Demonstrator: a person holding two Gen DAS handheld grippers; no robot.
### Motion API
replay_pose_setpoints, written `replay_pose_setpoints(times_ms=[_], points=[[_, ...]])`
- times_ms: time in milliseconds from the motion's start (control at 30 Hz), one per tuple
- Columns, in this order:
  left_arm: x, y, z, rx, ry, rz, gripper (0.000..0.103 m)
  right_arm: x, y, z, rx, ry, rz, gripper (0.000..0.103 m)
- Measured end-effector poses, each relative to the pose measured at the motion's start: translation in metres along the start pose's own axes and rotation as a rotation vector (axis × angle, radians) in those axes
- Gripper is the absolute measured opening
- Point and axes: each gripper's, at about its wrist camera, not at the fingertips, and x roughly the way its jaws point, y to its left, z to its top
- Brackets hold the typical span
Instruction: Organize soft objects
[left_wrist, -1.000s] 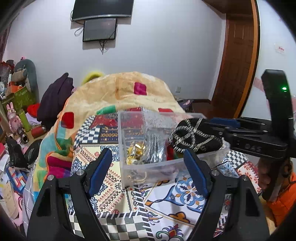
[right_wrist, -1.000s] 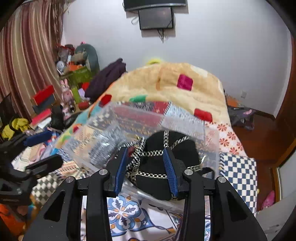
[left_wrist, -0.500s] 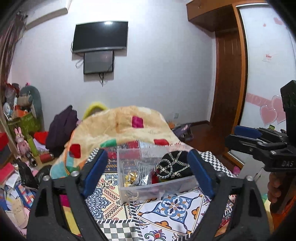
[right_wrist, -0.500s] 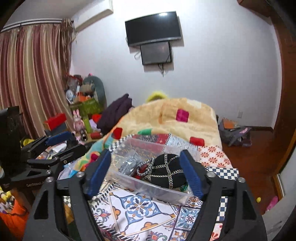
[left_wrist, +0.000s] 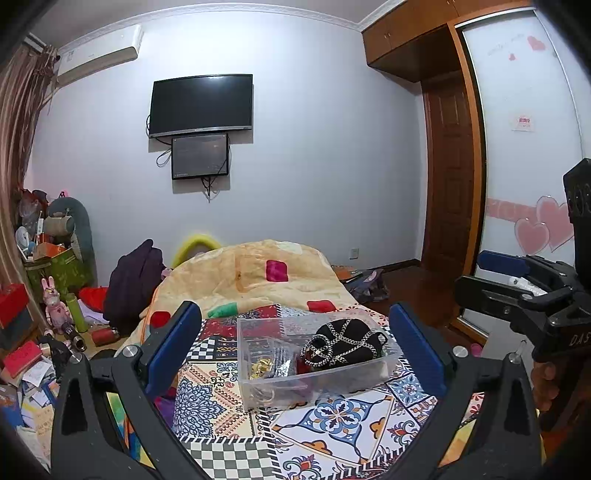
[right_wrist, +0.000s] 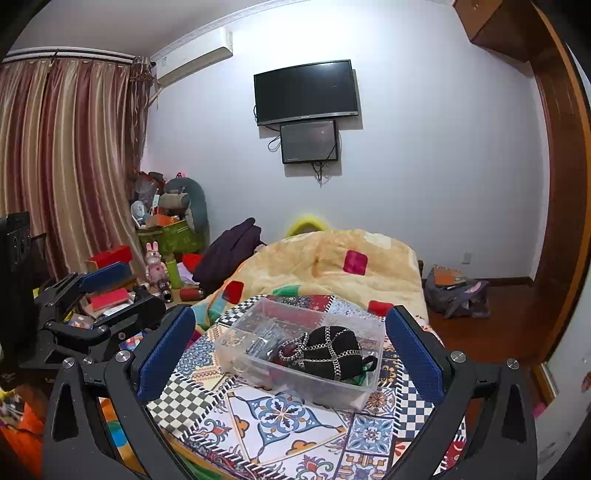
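Observation:
A clear plastic bin (left_wrist: 314, 384) stands on the patterned table (left_wrist: 332, 435); it also shows in the right wrist view (right_wrist: 295, 380). A black soft pouch with silver chain (left_wrist: 347, 343) lies inside it, with silvery and gold items beside it (left_wrist: 269, 363). The pouch shows in the right wrist view (right_wrist: 327, 352) too. My left gripper (left_wrist: 295, 347) is open and empty, held back from the bin. My right gripper (right_wrist: 290, 349) is open and empty, also back from the bin. The right gripper shows at the right of the left wrist view (left_wrist: 517, 284).
A bed with a yellow blanket (left_wrist: 258, 273) lies behind the table. Clutter, boxes and toys (left_wrist: 48, 295) fill the floor at left. A wooden door (left_wrist: 450, 177) and wardrobe stand at right. A TV (left_wrist: 201, 105) hangs on the far wall.
My right gripper let go of the black pouch in the bin and opened wide. Both grippers pulled back and up from the bin.

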Motion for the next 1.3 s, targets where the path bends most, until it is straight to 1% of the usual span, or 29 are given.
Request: replay_pose_setpoints(times_ms=[333, 1300], points=[[-0.0008, 0.0006, -0.0019, -0.011, 0.004, -0.007, 0.103, -0.0049, 0.0035, -0.0040, -0.020, -0.011, -0.013, 0.103], [0.0052, -0.0010, -0.0064, -0.014, 0.016, -0.007, 0.103, -0.0054, 0.0034, -0.0071, -0.014, -0.003, -0.021, 0.103]])
